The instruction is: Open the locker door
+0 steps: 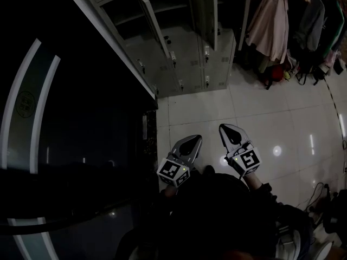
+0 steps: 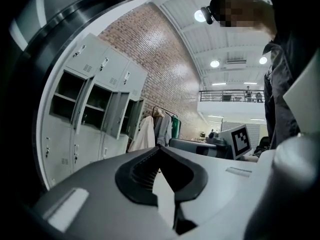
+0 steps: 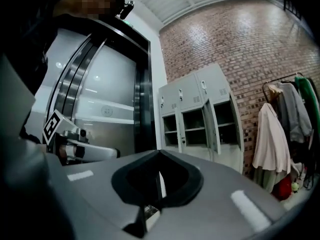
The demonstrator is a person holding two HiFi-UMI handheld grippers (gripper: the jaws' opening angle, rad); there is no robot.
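Locker bank: upper middle of the head view, across the tiled floor, well apart from both grippers.
Doors: the middle-row doors already hang ajar; the lower doors look closed. I cannot tell which one is meant.
Left gripper: lower centre, jaws closed together, nothing between them.
Right gripper: just beside it, jaws also closed and empty.
Risk, wrong door: approaching without picking a closed one could waste the reach.
Risk, closed jaws: arriving at a latch with the jaws together would probably only bump it.
Risk, ajar doors: their edges jut out and could be knocked on the way in.
Risk, coats: they hang at the upper right, near the bank, and could snag.
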